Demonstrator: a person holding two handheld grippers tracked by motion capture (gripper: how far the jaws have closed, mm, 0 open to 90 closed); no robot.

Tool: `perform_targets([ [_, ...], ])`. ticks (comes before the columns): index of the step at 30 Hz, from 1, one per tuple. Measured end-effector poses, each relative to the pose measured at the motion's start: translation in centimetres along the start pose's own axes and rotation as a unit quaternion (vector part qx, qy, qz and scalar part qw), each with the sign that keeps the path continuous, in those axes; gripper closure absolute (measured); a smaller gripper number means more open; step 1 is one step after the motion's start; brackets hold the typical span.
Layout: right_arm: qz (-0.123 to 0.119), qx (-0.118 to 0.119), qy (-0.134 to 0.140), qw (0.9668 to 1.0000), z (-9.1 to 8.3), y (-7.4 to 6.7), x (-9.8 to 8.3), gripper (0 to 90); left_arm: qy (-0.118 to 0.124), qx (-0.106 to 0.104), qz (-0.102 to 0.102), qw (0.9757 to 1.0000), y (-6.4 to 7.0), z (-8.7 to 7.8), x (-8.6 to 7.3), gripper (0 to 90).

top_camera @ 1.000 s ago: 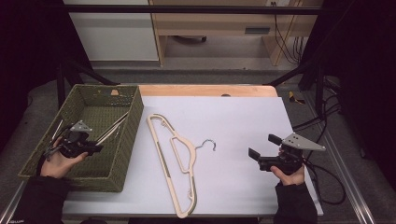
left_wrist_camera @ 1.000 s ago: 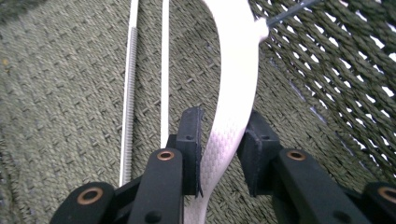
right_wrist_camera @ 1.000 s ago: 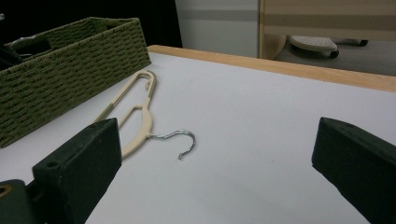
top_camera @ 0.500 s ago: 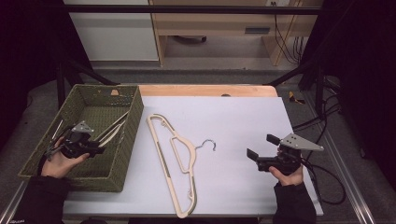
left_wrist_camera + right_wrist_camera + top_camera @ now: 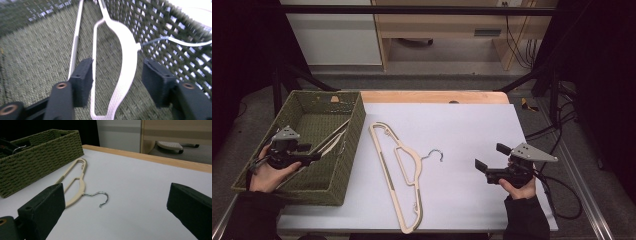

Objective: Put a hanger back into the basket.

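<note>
Your left gripper [image 5: 116, 82] just opening over a pale cream plastic hanger [image 5: 125, 62], wire-hooked, lying in the woven green basket [image 5: 354, 145], pads not pressing it.

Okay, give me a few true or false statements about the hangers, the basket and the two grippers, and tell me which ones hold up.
1. A white hanger lies inside the green woven basket. True.
2. The left gripper is clamped on that hanger. False: its jaws have just been opening and stand apart, with the hanger between them.
3. The beige hanger lies on the white table. True.
4. The right gripper holds the beige hanger. False: it is open, clear of the hanger.
</note>
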State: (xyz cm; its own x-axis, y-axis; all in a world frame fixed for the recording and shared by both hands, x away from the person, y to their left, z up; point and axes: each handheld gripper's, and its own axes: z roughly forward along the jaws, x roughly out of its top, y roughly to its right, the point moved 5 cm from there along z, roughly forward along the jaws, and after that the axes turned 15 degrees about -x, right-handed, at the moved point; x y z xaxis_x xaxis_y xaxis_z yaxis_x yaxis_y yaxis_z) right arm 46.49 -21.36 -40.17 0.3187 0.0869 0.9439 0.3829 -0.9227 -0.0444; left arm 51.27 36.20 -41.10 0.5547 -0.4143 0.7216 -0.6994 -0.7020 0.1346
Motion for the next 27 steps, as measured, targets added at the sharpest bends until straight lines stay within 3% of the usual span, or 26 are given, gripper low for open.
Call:
perform_targets([
  [4, -0.004, 0.001, 0.001, 1.0000, 0.1, -0.6, 0.2, 2.2, 0.049, 0.008, 0.012, 0.9987, 1.0, -1.0, 0.9, 29.7],
  [6, -0.007, 0.001, 0.000, 1.0000, 0.1, -0.8, 0.2, 2.2, 0.082, 0.007, 0.014, 0.9966, 1.7, -1.6, 1.7, 25.9],
  [9, -0.009, 0.004, -0.002, 1.0000, 0.2, -0.9, 0.2, 2.2, 0.114, 0.001, 0.027, 0.9931, 3.0, -2.2, 2.7, 21.8],
  [11, -0.006, 0.005, -0.002, 1.0000, 0.3, -1.0, 0.2, 2.2, 0.133, -0.002, 0.034, 0.9905, 4.0, -2.3, 3.5, 14.2],
  [12, -0.007, 0.005, -0.002, 1.0000, 0.3, -1.0, 0.2, 2.2, 0.147, -0.012, 0.042, 0.9881, 5.0, -2.3, 4.2, 12.4],
  [13, -0.007, 0.005, -0.002, 1.0000, 0.3, -1.0, 0.2, 2.2, 0.147, -0.012, 0.042, 0.9881, 5.0, -2.3, 4.2, 10.9],
  [16, -0.006, 0.005, -0.001, 1.0000, 0.3, -1.0, 0.1, 2.2, 0.162, -0.019, 0.058, 0.9849, 6.7, -2.1, 5.4, 6.9],
  [23, -0.006, 0.005, -0.002, 1.0000, 0.4, -1.1, 0.1, 2.2, 0.219, -0.048, 0.079, 0.9713, 10.7, -1.2, 7.9, 5.3],
  [27, -0.008, 0.008, -0.003, 0.9999, 0.4, -1.2, 0.0, 2.2, 0.228, -0.063, 0.085, 0.9680, 12.3, 0.1, 8.9, 5.4],
])
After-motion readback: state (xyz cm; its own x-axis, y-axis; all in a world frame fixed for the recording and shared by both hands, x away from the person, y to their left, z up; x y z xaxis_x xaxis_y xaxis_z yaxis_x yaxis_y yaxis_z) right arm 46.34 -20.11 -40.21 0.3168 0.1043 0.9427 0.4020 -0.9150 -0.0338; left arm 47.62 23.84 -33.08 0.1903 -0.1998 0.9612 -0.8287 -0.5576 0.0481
